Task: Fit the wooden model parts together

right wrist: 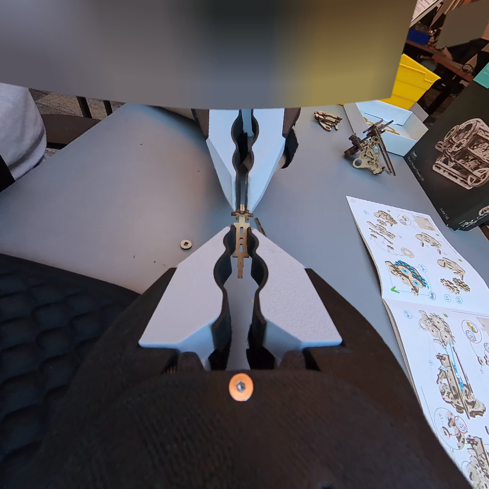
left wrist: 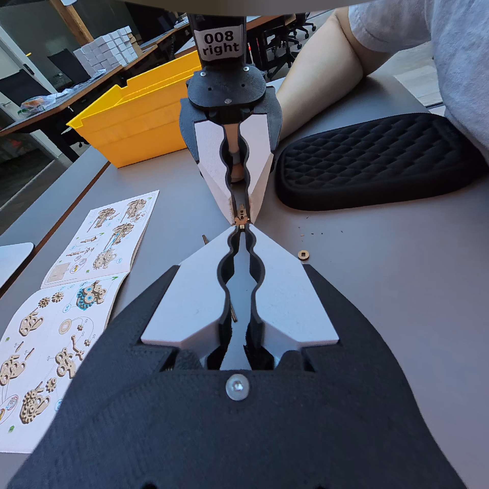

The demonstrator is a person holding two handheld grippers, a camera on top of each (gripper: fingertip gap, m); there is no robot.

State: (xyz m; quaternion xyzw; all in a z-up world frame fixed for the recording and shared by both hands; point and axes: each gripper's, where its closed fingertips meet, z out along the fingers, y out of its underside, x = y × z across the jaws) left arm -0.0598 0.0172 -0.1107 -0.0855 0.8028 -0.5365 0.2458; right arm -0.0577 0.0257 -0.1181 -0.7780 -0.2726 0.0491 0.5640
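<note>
The right gripper point(right wrist: 241, 230) pinches a slotted wooden strip point(right wrist: 240, 246) between its jaws; the left gripper point(left wrist: 240, 229) pinches a small gear point(right wrist: 240, 213), tip to tip. The parts are tiny — I judge that a slight tilt could jam or snap the strip, or a weak pinch could drop the gear.

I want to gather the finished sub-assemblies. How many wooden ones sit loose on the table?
2: a small assembly near the white tray, and a larger geared assembly beside the black box. Others may be hidden.

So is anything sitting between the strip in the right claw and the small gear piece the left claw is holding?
Nothing visible. The slotted wooden strip in the right claw meets the small gear piece at the left claw tip to tip, above the table. The loose washer lies off to the side.
</note>
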